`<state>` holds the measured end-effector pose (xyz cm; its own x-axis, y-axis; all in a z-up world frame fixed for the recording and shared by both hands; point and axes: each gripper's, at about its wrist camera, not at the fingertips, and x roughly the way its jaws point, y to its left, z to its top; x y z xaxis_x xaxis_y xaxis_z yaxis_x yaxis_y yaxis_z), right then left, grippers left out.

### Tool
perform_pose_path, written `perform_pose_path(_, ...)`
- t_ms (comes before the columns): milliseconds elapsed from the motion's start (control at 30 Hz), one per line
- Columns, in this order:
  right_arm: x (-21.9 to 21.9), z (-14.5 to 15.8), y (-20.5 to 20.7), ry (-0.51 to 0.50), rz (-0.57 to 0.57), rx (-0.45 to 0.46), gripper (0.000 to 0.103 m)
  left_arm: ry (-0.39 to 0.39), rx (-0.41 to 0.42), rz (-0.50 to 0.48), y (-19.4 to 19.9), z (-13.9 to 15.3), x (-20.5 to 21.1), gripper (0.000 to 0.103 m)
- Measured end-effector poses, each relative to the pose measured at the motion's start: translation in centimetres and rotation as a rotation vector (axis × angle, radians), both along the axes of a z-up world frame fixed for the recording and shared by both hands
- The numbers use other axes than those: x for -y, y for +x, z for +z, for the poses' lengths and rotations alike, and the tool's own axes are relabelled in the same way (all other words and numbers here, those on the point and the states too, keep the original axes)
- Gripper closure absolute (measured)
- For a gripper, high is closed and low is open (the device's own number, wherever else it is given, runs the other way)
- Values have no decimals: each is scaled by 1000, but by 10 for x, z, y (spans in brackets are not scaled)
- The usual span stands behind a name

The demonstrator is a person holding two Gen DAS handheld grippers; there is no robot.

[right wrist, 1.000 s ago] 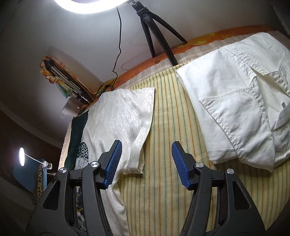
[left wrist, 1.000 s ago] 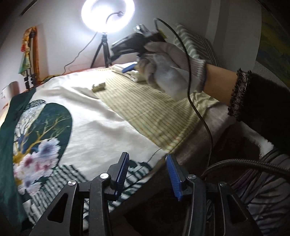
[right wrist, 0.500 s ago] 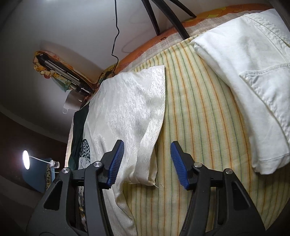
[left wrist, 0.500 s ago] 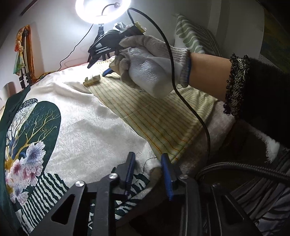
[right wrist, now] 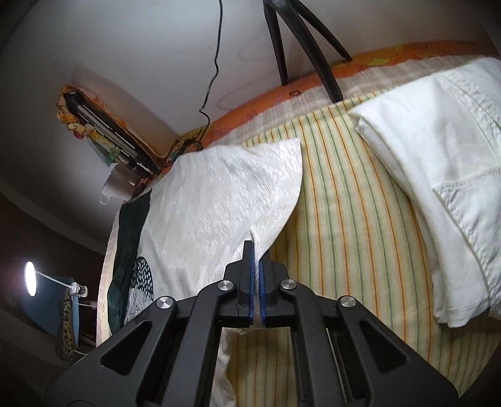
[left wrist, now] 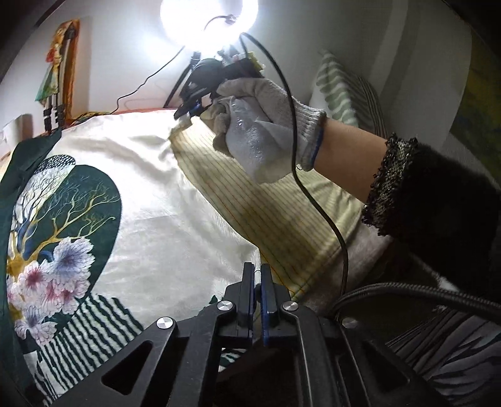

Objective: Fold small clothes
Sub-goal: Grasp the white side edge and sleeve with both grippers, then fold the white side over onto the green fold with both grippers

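Both grippers clamp garment edge.

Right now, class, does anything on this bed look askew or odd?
Nothing is damaged or spilled. The cream printed garment has its near edge lifted, because the right claw is shut on it; the folded white clothes lie neatly beside it.

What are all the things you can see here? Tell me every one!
printed cloth: one, cream with green and flowers, spread on bed
striped sheet: one, yellow, under everything
folded garment: one, white, on the sheet
ring light: one, white, far end
tripod: one, black, bed's far edge
lamp: one, lit, beside bed
left gripper: black-blue, pinching cloth edge
right gripper: black-blue, pinching cloth edge
gloved hand: one, grey-white
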<state>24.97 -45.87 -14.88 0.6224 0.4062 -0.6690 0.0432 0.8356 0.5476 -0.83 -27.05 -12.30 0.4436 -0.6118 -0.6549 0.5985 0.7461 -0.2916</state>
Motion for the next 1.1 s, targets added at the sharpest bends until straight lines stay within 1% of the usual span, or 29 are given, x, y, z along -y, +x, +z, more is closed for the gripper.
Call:
perform_pose_path(100, -10, 12, 4, -49, 4, 24, 100, -22, -23, 16, 3, -1, -7, 103)
perform_pose_path(200, -20, 13, 11, -77, 6, 14, 100, -45, -45, 33, 4, -2, -17, 103)
perform_pose_path(367, -43, 29, 14, -121, 29, 42, 100, -72, -41, 62, 3, 4, -33, 103)
perform_pose_path(500, -74, 50, 15, -180, 66, 83, 100, -98, -48, 94, 4, 7, -53, 103)
perform_pose_path(667, -120, 61, 22, -238, 125, 106, 100, -124, -57, 152, 0, 11, -84, 103)
perform_pose_path(867, -186, 52, 32, -317, 218, 99, 100, -146, -95, 234, 1, 6, -125, 103)
perform_pose_path(1100, -261, 32, 45, -415, 327, 76, 100, -155, -142, 317, 0, -10, -166, 103)
